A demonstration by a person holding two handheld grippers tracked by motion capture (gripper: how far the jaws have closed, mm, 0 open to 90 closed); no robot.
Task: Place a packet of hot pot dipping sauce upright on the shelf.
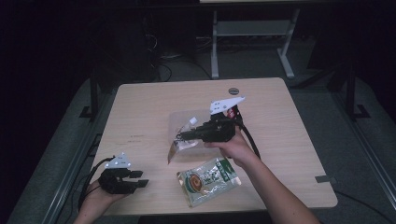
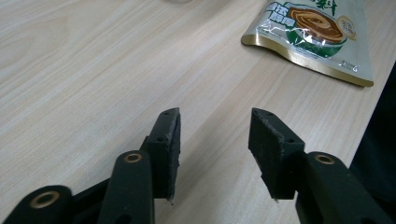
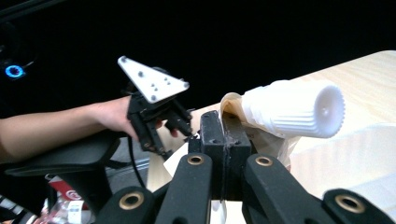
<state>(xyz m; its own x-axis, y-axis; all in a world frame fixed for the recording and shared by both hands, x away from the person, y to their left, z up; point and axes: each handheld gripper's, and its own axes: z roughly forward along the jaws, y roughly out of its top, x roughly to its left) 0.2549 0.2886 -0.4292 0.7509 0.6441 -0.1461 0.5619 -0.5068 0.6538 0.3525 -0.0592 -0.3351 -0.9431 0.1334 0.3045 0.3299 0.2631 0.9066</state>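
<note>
While the right gripper [image 1: 180, 136] clamped the spouted pouch [image 3: 261, 121], left gripper [image 2: 215, 140] sat half-open, empty; it should have supported the pouch's bottom.

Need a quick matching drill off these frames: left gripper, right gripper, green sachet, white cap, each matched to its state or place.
Things:
1. left gripper
2. right gripper
3. green sachet
4. white screw cap

States:
A. flat on the table
B. jaws apart, nothing between them
C. shut on the clear spouted pouch
D. on the pouch's spout, held off the table

Pairs: 1-B, 2-C, 3-A, 4-D
</note>
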